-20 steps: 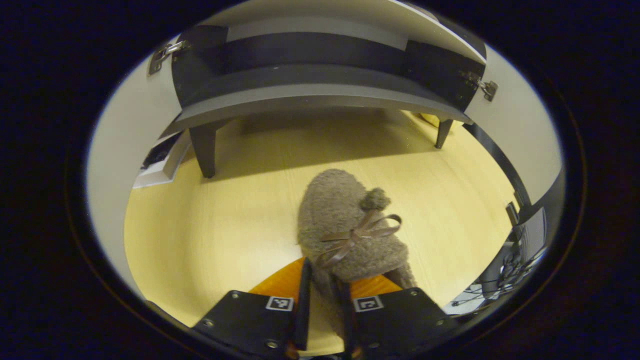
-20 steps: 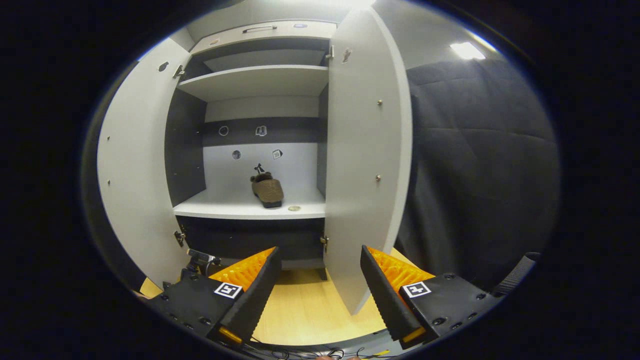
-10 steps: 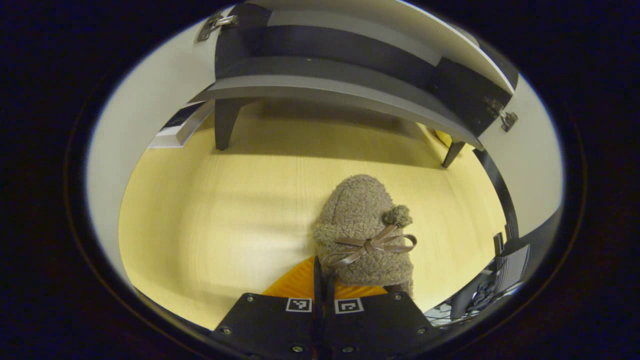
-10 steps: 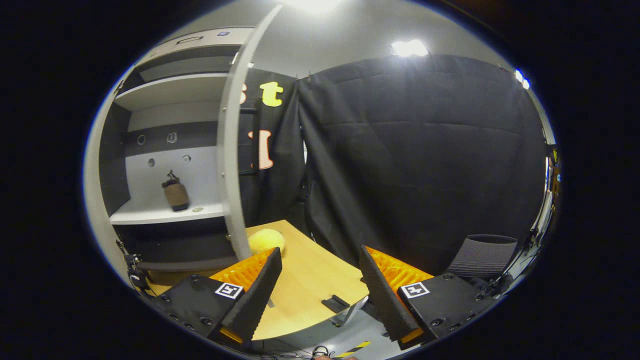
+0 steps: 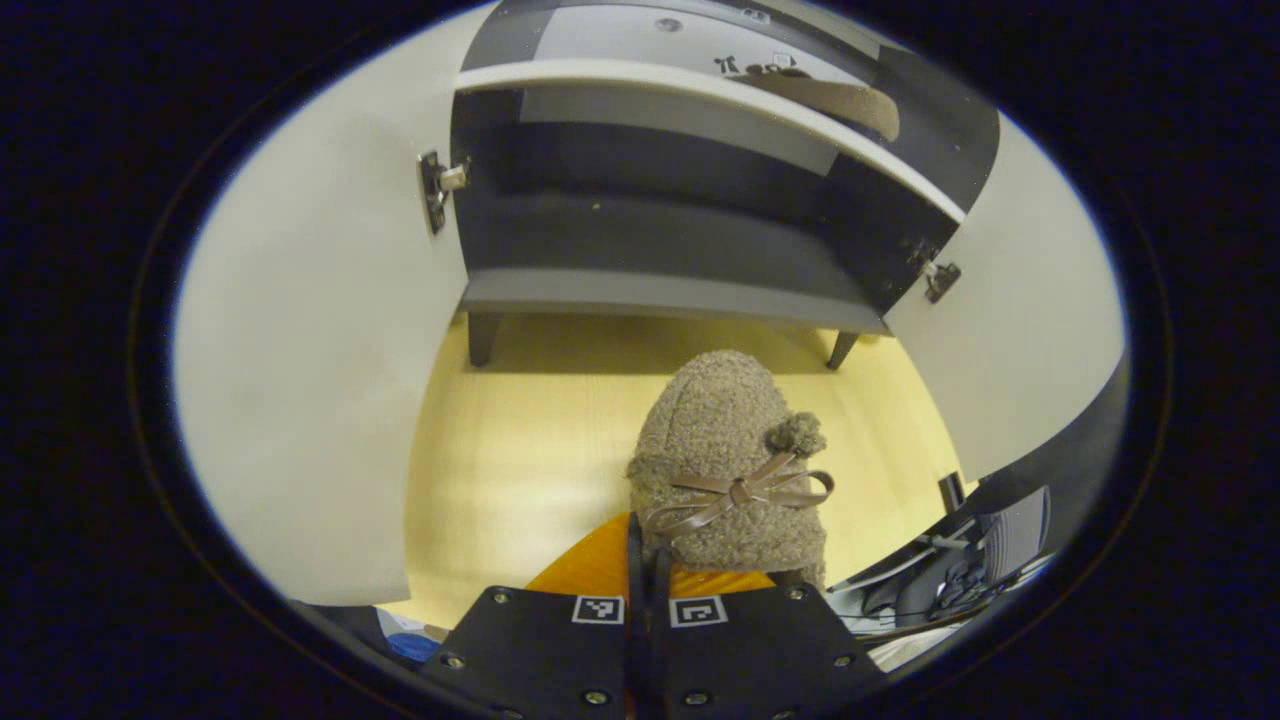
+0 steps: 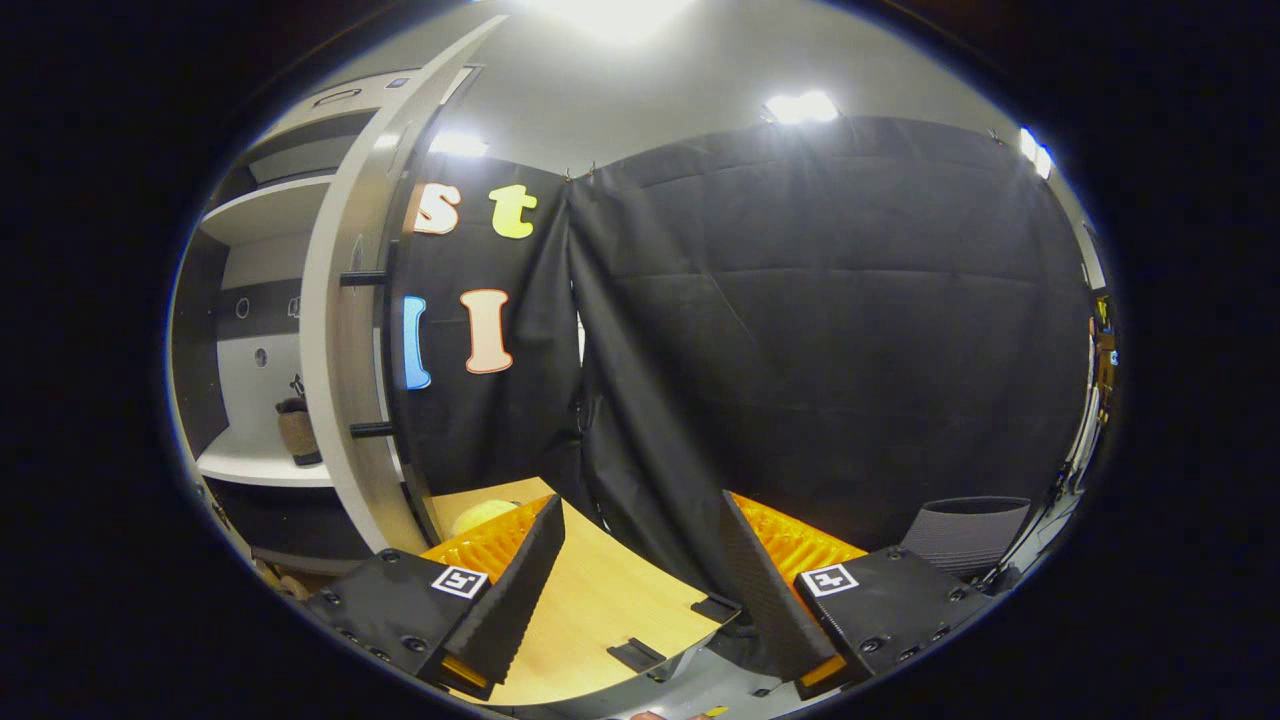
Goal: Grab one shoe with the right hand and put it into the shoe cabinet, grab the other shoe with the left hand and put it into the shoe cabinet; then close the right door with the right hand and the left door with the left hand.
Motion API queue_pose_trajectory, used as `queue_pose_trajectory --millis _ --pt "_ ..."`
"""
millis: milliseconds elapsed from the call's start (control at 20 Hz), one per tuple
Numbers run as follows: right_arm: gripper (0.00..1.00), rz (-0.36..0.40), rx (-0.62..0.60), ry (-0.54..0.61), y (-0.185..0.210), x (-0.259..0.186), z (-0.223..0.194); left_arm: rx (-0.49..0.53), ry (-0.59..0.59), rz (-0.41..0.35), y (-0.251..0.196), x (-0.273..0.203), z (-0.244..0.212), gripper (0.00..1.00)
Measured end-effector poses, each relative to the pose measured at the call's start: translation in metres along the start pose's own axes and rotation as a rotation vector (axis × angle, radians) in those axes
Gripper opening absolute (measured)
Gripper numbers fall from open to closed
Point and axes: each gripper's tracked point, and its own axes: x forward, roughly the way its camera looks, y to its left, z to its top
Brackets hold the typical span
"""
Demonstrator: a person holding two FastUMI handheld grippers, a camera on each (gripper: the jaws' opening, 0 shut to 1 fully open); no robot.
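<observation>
Wood floor (image 5: 500, 470) below; left hand-held gripper (image 5: 645, 560) clamps fuzzy shoe (image 5: 725, 460), right hand-held gripper (image 6: 640, 560) spread, empty.

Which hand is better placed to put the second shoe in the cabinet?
Left. Its fingers are shut on the shoe, facing the open cabinet. The right gripper is open, empty and faces the wall.

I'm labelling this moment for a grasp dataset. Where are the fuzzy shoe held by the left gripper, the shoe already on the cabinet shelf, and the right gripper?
held shoe (image 5: 725, 440): left gripper view, on its fuzzy toe.
shelved shoe (image 6: 297, 433): right gripper view, on its side.
right gripper (image 6: 640, 590): right gripper view, midway between its fingertips.
</observation>
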Motion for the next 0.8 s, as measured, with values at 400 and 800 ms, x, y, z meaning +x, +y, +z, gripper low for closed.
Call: queue_pose_trajectory --millis 400,800 --pt "0.99 0.065 -0.007 -0.083 -0.01 0.055 0.035 0.006 -0.204 0.0 0.033 -0.148 0.149 0.01" --pt "0.99 0.126 0.02 -0.063 -0.004 0.087 0.03 0.033 -0.339 0.054 0.088 -0.225 0.299 0.01"
